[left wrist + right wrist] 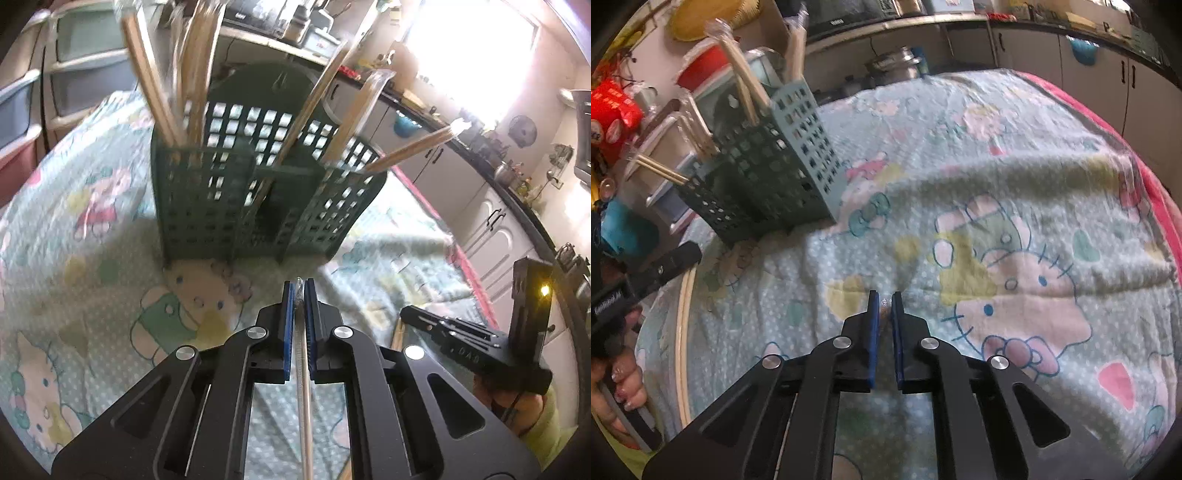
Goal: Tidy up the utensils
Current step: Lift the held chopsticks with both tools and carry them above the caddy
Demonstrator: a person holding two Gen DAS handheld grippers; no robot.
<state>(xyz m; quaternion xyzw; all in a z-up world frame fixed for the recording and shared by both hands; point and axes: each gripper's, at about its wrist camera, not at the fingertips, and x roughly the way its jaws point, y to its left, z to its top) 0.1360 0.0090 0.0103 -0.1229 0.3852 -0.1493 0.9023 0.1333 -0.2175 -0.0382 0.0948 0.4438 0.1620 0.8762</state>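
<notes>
Left tongs [299, 286] clamped on a wrapped chopstick [305, 387], right tongs [882, 297] nearly closed on another, rack [258, 206] just ahead; best tipped upright before lowering in.

Little can be read. In the left wrist view, the black body of the right tool [476, 343] carries pale raised letters, seen reversed and unclear. In the right wrist view, the left tool [613, 295] bears a small white word, too blurred to read. The red box [611, 107] shows print, illegible.
</notes>
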